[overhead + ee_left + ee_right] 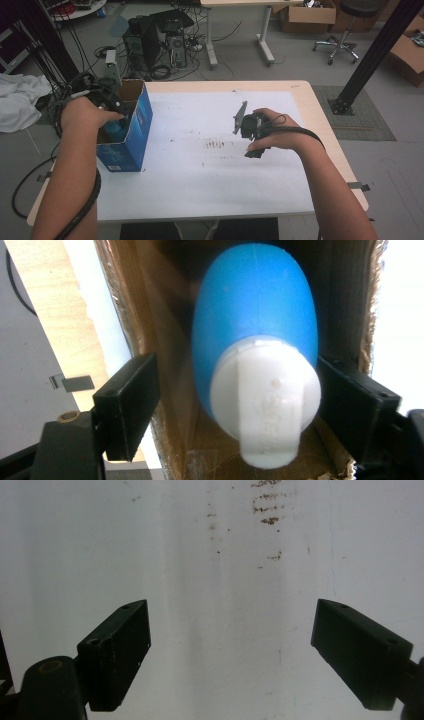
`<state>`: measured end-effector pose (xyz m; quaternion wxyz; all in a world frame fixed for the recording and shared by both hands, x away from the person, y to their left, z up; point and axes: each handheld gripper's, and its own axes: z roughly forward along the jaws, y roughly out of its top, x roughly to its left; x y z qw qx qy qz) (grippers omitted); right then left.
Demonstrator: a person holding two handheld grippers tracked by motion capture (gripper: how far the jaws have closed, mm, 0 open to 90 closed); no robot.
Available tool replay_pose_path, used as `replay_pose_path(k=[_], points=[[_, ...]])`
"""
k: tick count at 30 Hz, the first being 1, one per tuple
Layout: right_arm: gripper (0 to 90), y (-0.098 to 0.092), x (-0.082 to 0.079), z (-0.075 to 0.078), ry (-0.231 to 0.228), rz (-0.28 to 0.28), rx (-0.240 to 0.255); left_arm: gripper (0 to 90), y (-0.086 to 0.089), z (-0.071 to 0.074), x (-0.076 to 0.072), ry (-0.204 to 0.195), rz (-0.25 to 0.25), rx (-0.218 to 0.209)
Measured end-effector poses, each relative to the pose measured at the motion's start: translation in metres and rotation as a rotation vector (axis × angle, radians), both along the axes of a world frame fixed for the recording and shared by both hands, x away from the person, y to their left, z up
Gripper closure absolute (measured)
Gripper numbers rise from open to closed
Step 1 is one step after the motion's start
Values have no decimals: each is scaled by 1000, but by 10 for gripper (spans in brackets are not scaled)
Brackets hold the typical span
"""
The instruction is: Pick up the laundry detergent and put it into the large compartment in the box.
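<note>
A blue bottle [255,315] with a white cap [265,400] lies inside an open blue cardboard box [131,135] at the table's left side. My left gripper [237,390] reaches down into the box and is open. The cap sits between its jaws, close against the right jaw, with a gap to the left jaw beside the box wall. In the high view the bottle [115,127] shows as a blue patch under the left hand. My right gripper [230,630] hangs open over the white mat [210,555], nothing between its jaws; the high view puts the right gripper [251,145] right of centre.
The white mat [200,180] covers most of the wooden table [320,125] and carries brown smudges [216,145] near its middle. Cables trail from both grippers. Beyond the table stand computer towers [155,42], another desk and a black post [370,55].
</note>
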<state>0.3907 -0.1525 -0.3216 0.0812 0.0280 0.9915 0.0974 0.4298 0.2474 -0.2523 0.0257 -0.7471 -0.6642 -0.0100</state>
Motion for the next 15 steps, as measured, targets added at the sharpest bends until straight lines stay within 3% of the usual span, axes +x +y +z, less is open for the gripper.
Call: replay_pose_path(k=[15], points=[[161, 2, 0, 1, 1, 1, -6, 161, -10, 22, -2, -40, -46, 8]])
